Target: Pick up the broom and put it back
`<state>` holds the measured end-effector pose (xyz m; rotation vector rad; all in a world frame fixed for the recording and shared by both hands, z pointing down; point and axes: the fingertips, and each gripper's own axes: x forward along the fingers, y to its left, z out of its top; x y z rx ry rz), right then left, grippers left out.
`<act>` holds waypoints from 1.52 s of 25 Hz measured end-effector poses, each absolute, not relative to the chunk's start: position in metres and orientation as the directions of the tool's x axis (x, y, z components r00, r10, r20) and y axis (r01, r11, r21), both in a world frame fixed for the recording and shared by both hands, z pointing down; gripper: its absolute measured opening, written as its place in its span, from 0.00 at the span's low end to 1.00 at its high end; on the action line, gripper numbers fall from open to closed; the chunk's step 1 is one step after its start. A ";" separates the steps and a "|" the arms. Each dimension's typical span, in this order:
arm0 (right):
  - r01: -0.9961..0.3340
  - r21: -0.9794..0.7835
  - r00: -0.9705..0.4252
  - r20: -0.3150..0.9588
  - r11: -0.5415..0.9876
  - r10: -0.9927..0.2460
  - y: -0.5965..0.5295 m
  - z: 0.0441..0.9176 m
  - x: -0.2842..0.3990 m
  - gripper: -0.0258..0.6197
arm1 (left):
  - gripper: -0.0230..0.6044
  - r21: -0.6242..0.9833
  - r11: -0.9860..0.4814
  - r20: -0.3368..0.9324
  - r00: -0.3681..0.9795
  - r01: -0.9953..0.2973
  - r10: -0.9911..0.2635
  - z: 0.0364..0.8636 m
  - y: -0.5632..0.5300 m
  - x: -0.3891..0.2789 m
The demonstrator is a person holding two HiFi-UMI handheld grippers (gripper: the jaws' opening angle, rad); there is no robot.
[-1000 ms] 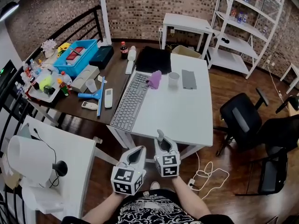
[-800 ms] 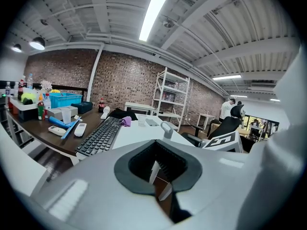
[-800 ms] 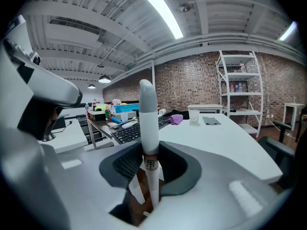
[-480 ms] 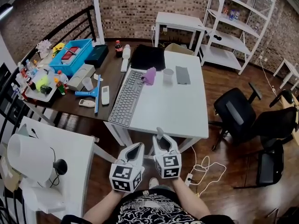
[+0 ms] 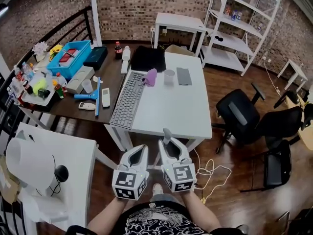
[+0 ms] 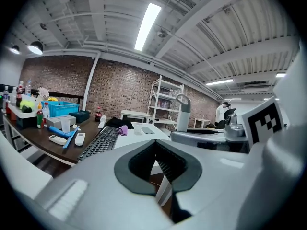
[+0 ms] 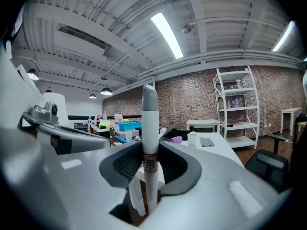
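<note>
The broom's handle (image 7: 149,128) is a white pole with a grey top end and a thin red band. It stands upright between the jaws of my right gripper (image 7: 149,159), which is shut on it. In the head view its grey tip (image 5: 167,133) pokes up just ahead of the right gripper (image 5: 169,145). The broom's head is hidden below. My left gripper (image 5: 140,152) hangs close beside the right one, jaws together with nothing between them. In the left gripper view (image 6: 156,145), the handle (image 6: 182,111) rises at the right.
A white table (image 5: 186,116) ahead carries a keyboard (image 5: 126,99), a purple cloth (image 5: 150,76) and a cup (image 5: 169,76). A cluttered dark table (image 5: 63,106) joins it on the left. Black office chairs (image 5: 242,119) stand right, a cable (image 5: 212,173) lies on the floor, and a white shelf (image 5: 239,28) stands at the back.
Both grippers have come up closer to the head camera, the right one more, with the handle still in its jaws. The tables have slid left in the head view.
</note>
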<state>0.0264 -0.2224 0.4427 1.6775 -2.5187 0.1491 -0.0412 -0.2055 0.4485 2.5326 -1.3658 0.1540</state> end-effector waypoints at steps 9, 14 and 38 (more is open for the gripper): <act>-0.947 0.012 -0.319 0.099 0.322 -0.943 -0.191 0.411 0.039 0.19 | 0.04 0.179 -0.565 0.166 0.591 -0.805 -0.790 0.433 -0.190 -0.032; -0.955 0.019 -0.292 0.088 0.295 -0.952 -0.180 0.407 0.045 0.19 | 0.04 0.186 -0.575 0.157 0.602 -0.797 -0.783 0.431 -0.184 -0.029; -0.955 -0.015 -0.295 0.147 0.296 -0.944 -0.195 0.458 0.050 0.19 | 0.04 0.176 -0.561 0.206 0.588 -0.809 -0.782 0.446 -0.187 -0.026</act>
